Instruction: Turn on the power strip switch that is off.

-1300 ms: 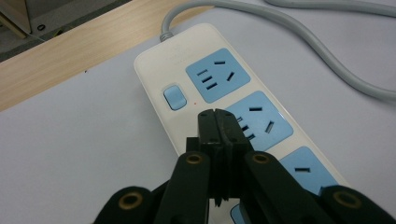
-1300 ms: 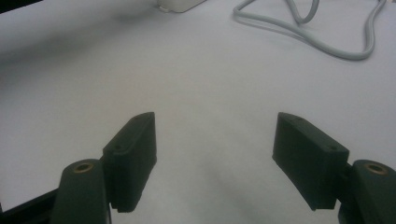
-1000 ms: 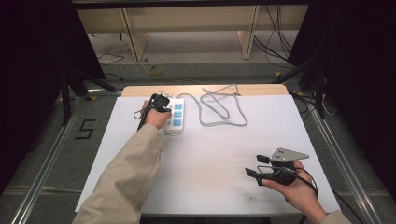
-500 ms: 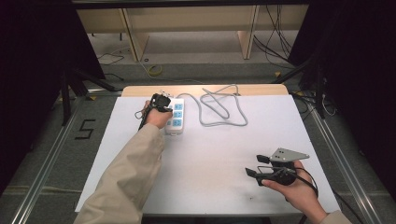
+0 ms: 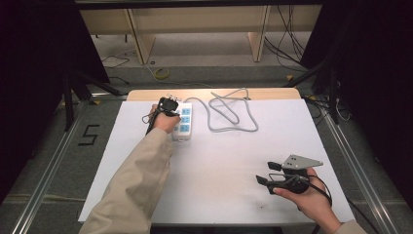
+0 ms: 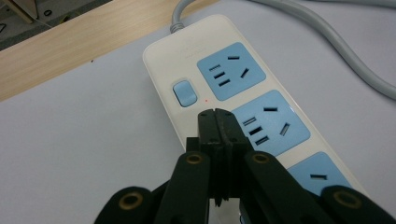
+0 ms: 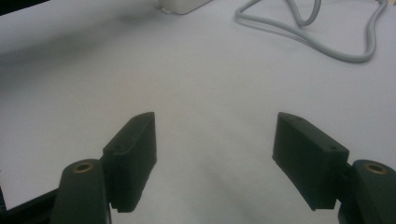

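Note:
A white power strip (image 5: 183,122) (image 6: 233,93) with blue sockets lies at the far left of the white table top. Its grey cable (image 5: 233,115) (image 7: 322,35) loops to the right. My left gripper (image 5: 168,104) (image 6: 215,116) is shut with nothing between its jaws. Its tips hang just over the strip, a little below the blue rocker switch (image 6: 185,93) and a small red light (image 6: 206,99). My right gripper (image 5: 265,174) (image 7: 215,140) is held open low over bare table at the near right, with nothing between its jaws.
The white sheet (image 5: 219,161) covers the table, with a wooden strip (image 5: 146,93) (image 6: 70,46) along its far edge. Beyond it are wooden shelf legs and loose cables on the floor. A "5" is marked on the floor at left (image 5: 88,134).

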{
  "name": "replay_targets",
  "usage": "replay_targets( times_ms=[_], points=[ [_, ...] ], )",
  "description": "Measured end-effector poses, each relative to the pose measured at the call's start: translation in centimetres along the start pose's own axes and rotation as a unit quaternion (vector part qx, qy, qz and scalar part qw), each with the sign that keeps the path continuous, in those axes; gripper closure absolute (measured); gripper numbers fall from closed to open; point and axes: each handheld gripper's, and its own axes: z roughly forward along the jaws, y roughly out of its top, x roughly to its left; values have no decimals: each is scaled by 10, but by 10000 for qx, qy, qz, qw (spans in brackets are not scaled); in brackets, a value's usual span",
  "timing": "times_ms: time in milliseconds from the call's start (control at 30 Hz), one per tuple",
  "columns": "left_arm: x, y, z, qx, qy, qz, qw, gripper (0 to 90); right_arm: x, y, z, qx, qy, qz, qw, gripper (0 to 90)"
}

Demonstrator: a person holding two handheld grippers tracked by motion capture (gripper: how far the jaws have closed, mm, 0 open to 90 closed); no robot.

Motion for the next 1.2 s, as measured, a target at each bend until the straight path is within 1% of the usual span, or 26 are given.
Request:
replay_targets(
  times_ms=[200,300,333,400,433,500,733,800,933,1067,1200],
  points=[
    [2,1,0,55,-62,-76,9999,900,0,0,0,10,5,11,10000,307],
    [1,3,1,101,-28,-21,9999,900,0,0,0,6,5,7,10000,307],
    [0,3,1,136,-7,31,9999,900,0,0,0,7,5,9,10000,307],
    [-1,3,1,121,15,61,9999,900,0,0,0,9,5,10,10000,307],
    [0,3,1,147,2,51,9999,900,0,0,0,12,4,9,10000,307],
    [1,3,1,123,-28,-38,9999,900,0,0,0,13,5,7,10000,307],
    [1,3,1,165,-47,-127,9998,900,0,0,-1,9,3,17,10000,307],
    [2,3,2,149,-51,-194,9997,900,0,0,-1,12,4,16,10000,307],
    [1,3,1,181,-16,-125,9998,900,0,0,0,15,7,3,10000,307],
    [0,4,2,195,0,-143,9997,900,0,0,0,15,7,11,10000,307],
    [-1,4,2,199,27,-108,9997,900,0,0,0,18,13,0,10000,307]
  ],
)
